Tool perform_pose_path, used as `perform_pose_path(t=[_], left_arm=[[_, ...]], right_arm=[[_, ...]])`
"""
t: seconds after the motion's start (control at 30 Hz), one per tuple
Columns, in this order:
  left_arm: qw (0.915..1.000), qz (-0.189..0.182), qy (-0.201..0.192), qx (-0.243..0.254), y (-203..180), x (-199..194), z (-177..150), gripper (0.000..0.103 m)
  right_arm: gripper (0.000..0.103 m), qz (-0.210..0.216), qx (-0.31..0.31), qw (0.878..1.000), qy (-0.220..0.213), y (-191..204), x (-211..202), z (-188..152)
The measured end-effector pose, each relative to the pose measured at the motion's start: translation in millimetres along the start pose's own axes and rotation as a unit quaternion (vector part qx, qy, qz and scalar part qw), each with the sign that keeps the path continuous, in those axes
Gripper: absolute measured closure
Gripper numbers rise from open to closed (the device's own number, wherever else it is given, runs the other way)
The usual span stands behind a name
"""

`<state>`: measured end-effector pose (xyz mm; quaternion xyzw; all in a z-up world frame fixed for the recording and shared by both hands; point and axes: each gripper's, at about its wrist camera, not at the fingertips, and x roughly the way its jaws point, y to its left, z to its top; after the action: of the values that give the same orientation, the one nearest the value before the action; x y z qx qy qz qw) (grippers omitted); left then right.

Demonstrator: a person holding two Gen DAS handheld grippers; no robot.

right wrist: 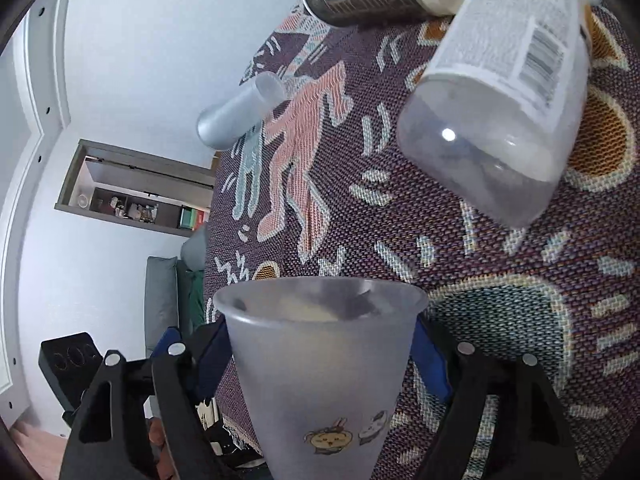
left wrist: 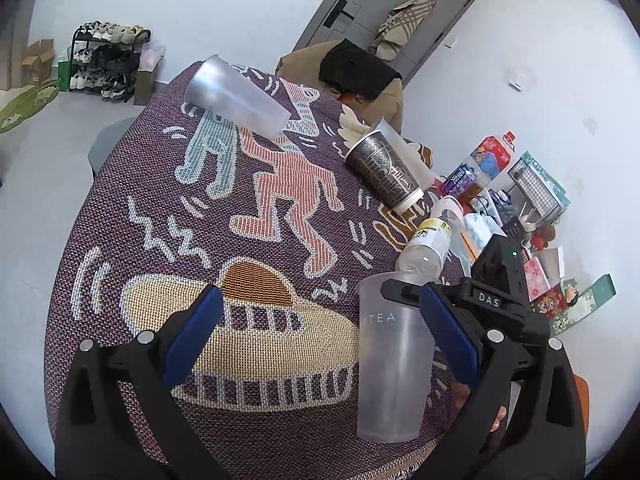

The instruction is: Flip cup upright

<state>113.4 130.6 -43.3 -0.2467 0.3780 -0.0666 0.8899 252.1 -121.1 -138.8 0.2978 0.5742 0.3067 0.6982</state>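
A: Right gripper (right wrist: 320,344) status?
B: Clamped on a frosted plastic cup (right wrist: 320,376), blue pads (right wrist: 430,364) pressed against both sides of the tapered wall. Rim up, base toward the camera. Small cartoon print low on the wall.

A: Location of that cup on the left view?
B: At the right side (left wrist: 390,360), upright over the woven tablecloth (left wrist: 168,184), lettering "TEA" on the wall, pinched by the other black tool.

A: Left gripper (left wrist: 320,336) status?
B: Spread wide, nothing between the blue pads (left wrist: 192,336), above the cream and orange pattern of the cloth.

A: Other items?
B: Second frosted cup (left wrist: 236,96) lying on its side at the far edge of the table. Dark patterned paper cup (left wrist: 384,170) with a white base band, also on its side. Clear plastic bottle (left wrist: 428,244) with a yellow and white label, lying down just beyond the held cup.

A: Cloth texture?
B: Coarse knit, purple ground, pink and pale blue figures.
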Motion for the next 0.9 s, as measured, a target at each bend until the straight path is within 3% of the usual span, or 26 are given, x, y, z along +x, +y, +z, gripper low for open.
perform_pose_path(t=[0.23, 0.4, 0.63, 0.8, 0.9], left_arm=[[0.9999, 0.001, -0.014, 0.003, -1.5, -8.5, 1.6, 0.005], [0.9995, 0.0, -0.028, 0.013, -6.4, -13.9, 0.4, 0.005], [0.9992, 0.004, -0.038, 0.014, -4.8, -19.6, -0.7, 0.005], [0.999, 0.006, -0.043, 0.01, 0.7, -23.1, -2.4, 0.005], [0.9989, 0.009, -0.045, 0.005, 5.6, -24.6, -3.4, 0.005]], right_arm=[[0.028, 0.026, -0.07, 0.994, -0.073, 26.0, -56.2, -12.6], [0.028, 0.004, -0.145, 0.98, -0.134, 55.5, -90.7, -25.5], [0.028, -0.089, -0.259, 0.935, -0.226, 101.2, -118.9, -49.9], [0.027, -0.128, -0.325, 0.897, -0.271, 118.5, -113.5, -62.7], [0.027, -0.133, -0.346, 0.885, -0.281, 120.7, -105.0, -70.7]])
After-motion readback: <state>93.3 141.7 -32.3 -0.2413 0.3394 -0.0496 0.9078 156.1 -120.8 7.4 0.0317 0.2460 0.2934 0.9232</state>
